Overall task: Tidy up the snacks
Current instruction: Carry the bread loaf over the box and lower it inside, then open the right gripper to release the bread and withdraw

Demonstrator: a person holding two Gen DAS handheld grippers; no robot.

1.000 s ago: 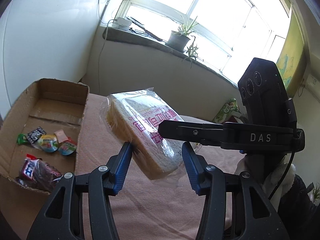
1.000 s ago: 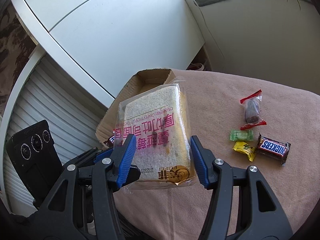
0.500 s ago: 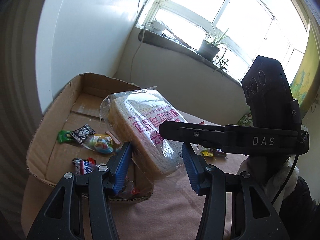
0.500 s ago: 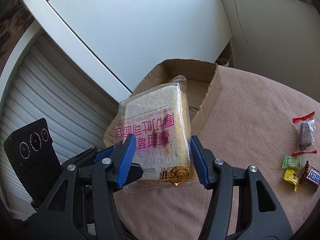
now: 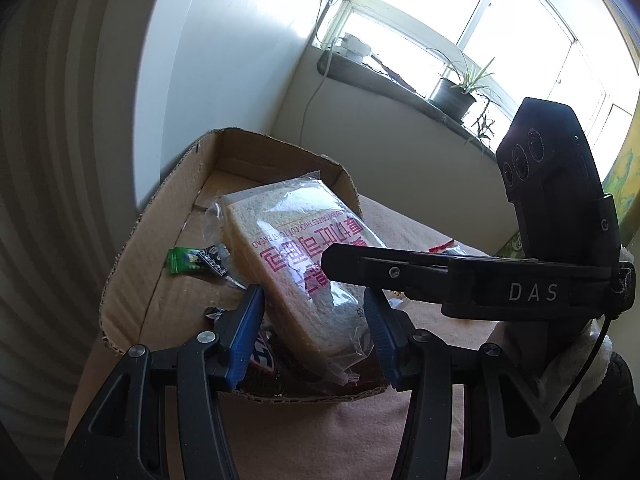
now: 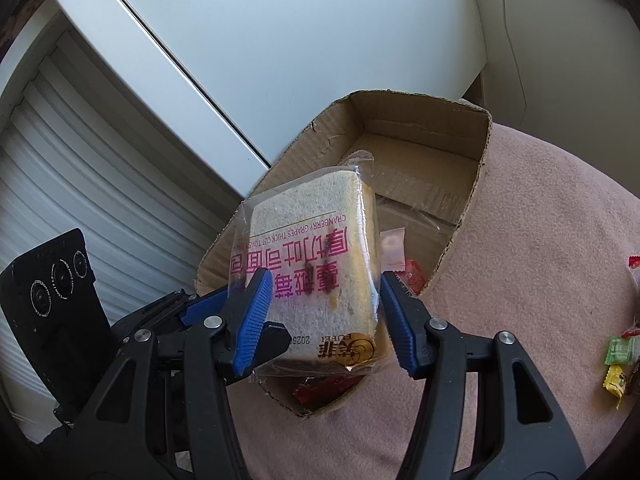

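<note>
Both claws pinched the same bag of bread (image 5: 304, 264), and we held it in the air over the cardboard box (image 5: 132, 264). Our left claw (image 5: 316, 330) gripped the near lower end of the bag, its blue pads pressed against the two sides of the loaf. Our right claw (image 6: 326, 318) closed on the bag (image 6: 316, 264) from the other side, pads tight against the wrapper near the printed end.

We saw the loaf tilted, its pink lettering upside down in both views. Below it the box (image 6: 476, 184) sat open on a pink worktop (image 6: 540, 240), close to a white wall. Inside the box lay a green sweet (image 5: 182, 260) and a dark wrapper (image 5: 214, 262) just beside it, a chocolate bar (image 5: 262, 356) partly hidden behind our left claw, and some red packets (image 6: 412, 278) under the bread.

Out on the worktop, well apart from the box, lay a green sweet (image 6: 620, 350) and a yellow sweet (image 6: 616, 380) near the right edge of the right wrist view.
</note>
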